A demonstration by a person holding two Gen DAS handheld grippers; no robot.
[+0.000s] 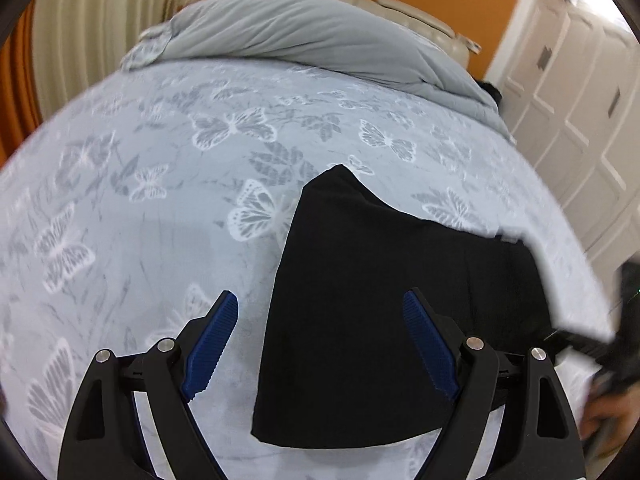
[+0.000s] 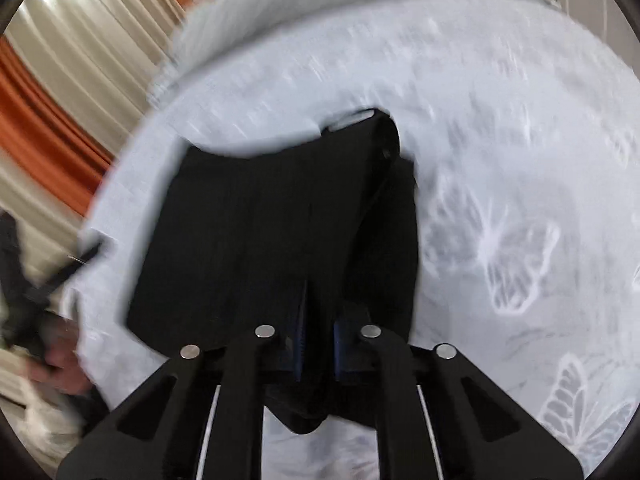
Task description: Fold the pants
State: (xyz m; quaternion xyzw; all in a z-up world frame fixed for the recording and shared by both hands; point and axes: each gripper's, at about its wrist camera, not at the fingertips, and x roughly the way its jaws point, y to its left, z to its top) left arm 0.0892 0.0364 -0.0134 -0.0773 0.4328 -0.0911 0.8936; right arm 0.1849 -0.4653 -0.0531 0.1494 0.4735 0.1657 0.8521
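The black pants (image 1: 372, 312) lie folded into a compact stack on the pale blue butterfly-print bed sheet (image 1: 140, 208). My left gripper (image 1: 320, 308) is open, its blue-padded fingers spread wide, hovering over the stack's left part and holding nothing. In the right wrist view the pants (image 2: 260, 232) fill the middle, blurred by motion. My right gripper (image 2: 318, 312) is shut on the near edge of the pants, with black cloth pinched between the blue pads and bulging below them.
A grey duvet (image 1: 312, 36) is bunched at the head of the bed, before a beige headboard (image 1: 416, 16) and orange wall. White cupboard doors (image 1: 576, 92) stand right. Curtains (image 2: 68, 60) hang left. A hand (image 1: 612, 416) shows at the right edge.
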